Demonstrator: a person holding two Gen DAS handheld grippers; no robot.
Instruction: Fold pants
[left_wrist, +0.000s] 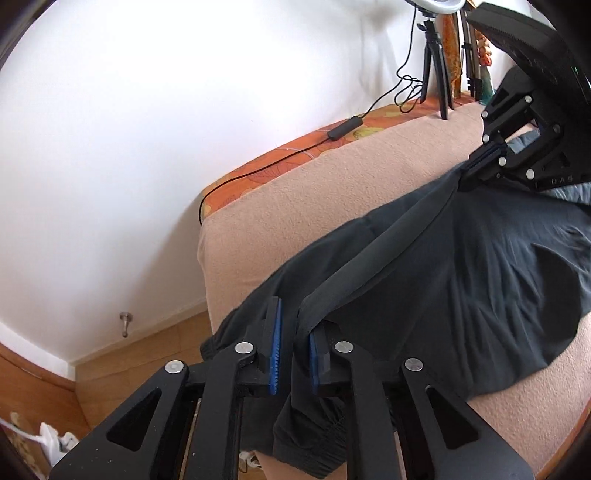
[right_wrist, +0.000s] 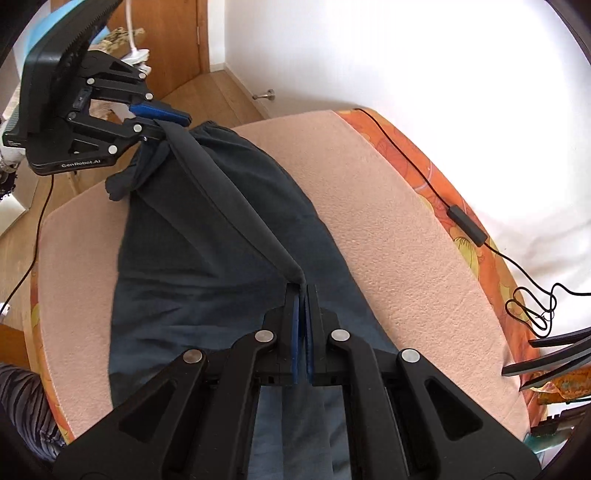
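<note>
Fuzzy peach blanket (right_wrist: 388, 221); dark smooth pants (right_wrist: 207, 258) pinched taut by right gripper (right_wrist: 302, 291), left gripper (left_wrist: 295, 325) fingers.

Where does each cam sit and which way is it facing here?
Left wrist: on the left gripper, angled down along its blue pads over the dark pants on the peach blanket, toward the white wall; fabric sits between its pads; the right gripper shows top right.
Right wrist: on the right gripper, angled down along the pants, shut on a taut fold; the left gripper shows top left.
Shared: pants, blanket, black cable, and each view catches the other gripper.
</note>
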